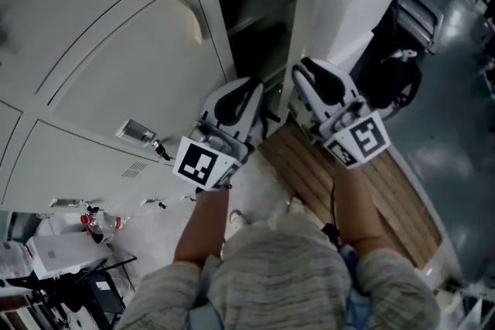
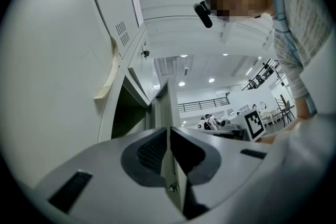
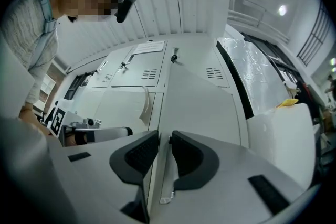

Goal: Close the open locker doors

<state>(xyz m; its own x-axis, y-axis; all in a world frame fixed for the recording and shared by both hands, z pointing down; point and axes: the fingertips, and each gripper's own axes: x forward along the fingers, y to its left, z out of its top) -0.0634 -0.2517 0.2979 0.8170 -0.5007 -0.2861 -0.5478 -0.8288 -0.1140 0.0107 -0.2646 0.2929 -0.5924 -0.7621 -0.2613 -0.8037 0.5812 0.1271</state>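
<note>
Standing before a bank of pale lockers, the person holds the left gripper point(image 2: 167, 131) and right gripper point(image 3: 164, 136) side by side, both aimed at the lockers and tilted slightly upward. In the head view one open compartment point(image 1: 255, 11) gapes dark at 12 o'clock from the left gripper. Its locker door point(image 1: 303, 35) stands out from the bank as a narrow pale panel at 12 o'clock from the right gripper. A white block point(image 1: 356, 4) stands just beside the door at 1 o'clock. Closed locker fronts point(image 1: 116, 73) fill the 9 to 11 o'clock side, one carrying a curled cream strip point(image 1: 182, 8).

The left claw's jaws are drawn together to a hairline slit, and I can make out nothing held in them; the door's edge rises in line with that slit, the dark compartment at 10 o'clock from it. The right claw's jaws stand a narrow gap apart. A pale strip shows in that gap, in line with the door's edge; whether it lies between the pads I cannot tell, and no pad is seen pressing on it.

A slatted wooden board point(image 1: 363, 189) lies on the floor at 5 o'clock from the right gripper.
</note>
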